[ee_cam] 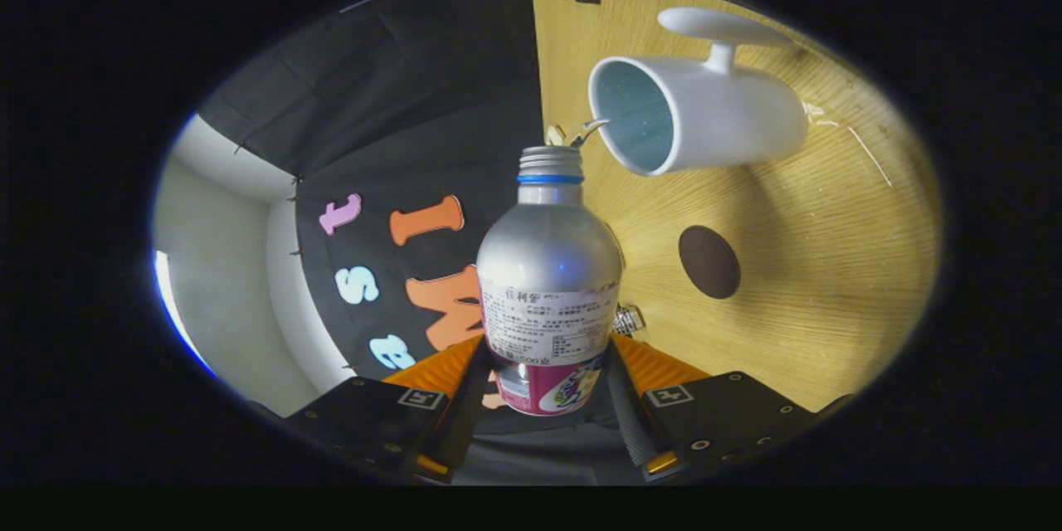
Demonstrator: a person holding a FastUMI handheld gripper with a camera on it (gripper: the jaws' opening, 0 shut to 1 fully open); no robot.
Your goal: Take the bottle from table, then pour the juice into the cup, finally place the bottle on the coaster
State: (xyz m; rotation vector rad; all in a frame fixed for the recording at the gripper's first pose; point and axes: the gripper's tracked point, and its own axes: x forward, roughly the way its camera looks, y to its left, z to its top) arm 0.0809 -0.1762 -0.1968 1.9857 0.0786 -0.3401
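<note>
A silver aluminium bottle (548, 282) with a blue neck ring and a white and pink label sits between my fingers, and my gripper (549, 373) is shut on its lower body. The whole view is rolled sideways, so the bottle is tipped over. Its open mouth points at the rim of a white cup (695, 112) with a handle, standing on the wooden table (813, 282). A thin stream leaves the bottle mouth toward the cup's opening. A dark round coaster (708, 262) lies on the table beside the bottle, nearer to me than the cup.
The black cloth wall rises at the table's far edge, behind the bottle. A pale wall and corner stand beyond the cloth. A small clear item lies on the table just by the bottle's label.
</note>
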